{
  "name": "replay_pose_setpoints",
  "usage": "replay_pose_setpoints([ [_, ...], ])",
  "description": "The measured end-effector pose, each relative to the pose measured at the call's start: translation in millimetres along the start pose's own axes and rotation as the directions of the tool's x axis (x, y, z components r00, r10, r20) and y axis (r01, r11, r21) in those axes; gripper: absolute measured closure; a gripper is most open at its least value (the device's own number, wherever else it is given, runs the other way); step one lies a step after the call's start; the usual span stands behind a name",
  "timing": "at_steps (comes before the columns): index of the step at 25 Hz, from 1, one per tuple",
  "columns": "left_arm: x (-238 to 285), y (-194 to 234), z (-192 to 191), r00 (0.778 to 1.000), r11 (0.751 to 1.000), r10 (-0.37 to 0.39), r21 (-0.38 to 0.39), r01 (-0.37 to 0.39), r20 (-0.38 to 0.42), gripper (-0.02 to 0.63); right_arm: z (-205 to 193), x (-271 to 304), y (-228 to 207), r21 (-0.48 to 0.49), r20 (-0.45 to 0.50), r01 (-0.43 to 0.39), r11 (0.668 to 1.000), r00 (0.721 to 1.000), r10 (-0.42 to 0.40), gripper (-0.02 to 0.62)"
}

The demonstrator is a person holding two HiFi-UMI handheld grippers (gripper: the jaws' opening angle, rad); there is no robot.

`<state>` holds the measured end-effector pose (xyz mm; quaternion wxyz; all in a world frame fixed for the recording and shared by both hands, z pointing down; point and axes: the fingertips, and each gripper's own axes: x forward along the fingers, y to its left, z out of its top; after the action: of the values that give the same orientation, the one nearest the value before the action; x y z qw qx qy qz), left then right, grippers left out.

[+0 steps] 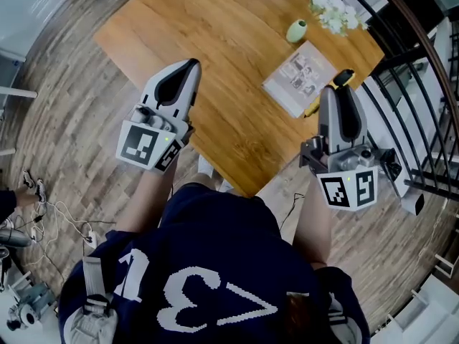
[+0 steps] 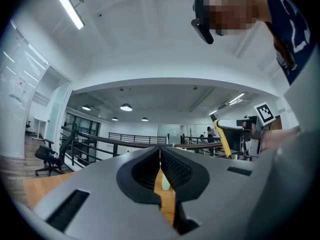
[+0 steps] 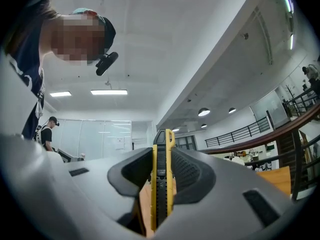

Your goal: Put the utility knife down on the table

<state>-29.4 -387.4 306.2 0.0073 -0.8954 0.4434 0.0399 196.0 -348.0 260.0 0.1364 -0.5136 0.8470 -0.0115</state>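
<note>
Booklet [image 1: 300, 77], green vase [image 1: 296, 30] and white flowers [image 1: 331, 9] crowd the worktop's [image 1: 215, 41] far right corner. Right gripper [image 1: 341, 92], near level beside the booklet, clamps the utility knife [image 1: 345, 76]; left gripper [image 1: 191, 67] jaws meet, empty.

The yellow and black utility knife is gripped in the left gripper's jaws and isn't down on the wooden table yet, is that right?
Wrong gripper. The right gripper view shows the yellow and black utility knife clamped upright in the right gripper's jaws; the left gripper's jaws are together with nothing between them. It is indeed not yet on the wooden table.
</note>
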Motion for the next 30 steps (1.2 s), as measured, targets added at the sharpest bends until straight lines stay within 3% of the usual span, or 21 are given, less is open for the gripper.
replay_pose_setpoints([
  [6,20,16,-48,0.997,0.998,-0.039,-0.045,0.036,-0.062,0.588,-79,25,-10,0.036,-0.166,0.046,0.998,0.985,-0.039,0.474],
  [12,29,17,-105,0.984,0.996,-0.076,-0.047,0.070,-0.162,0.589,-188,22,-17,0.072,-0.383,0.098,0.993,0.922,-0.063,0.474],
  [16,27,17,-141,0.970,0.994,-0.098,-0.078,0.083,-0.220,0.589,-262,6,-23,0.097,-0.541,0.160,0.982,0.837,-0.082,0.474],
  [25,17,16,-191,0.942,0.987,-0.132,-0.134,0.094,-0.308,0.588,-385,-39,-32,0.057,-0.789,0.285,0.957,0.600,-0.131,0.474],
  [28,17,16,-198,0.938,0.984,-0.142,-0.145,0.100,-0.317,0.589,-399,-46,-35,0.022,-0.821,0.300,0.954,0.550,-0.154,0.472],
  [30,19,15,-200,0.936,0.984,-0.148,-0.144,0.106,-0.320,0.589,-402,-47,-37,0.019,-0.828,0.303,0.953,0.538,-0.155,0.469],
])
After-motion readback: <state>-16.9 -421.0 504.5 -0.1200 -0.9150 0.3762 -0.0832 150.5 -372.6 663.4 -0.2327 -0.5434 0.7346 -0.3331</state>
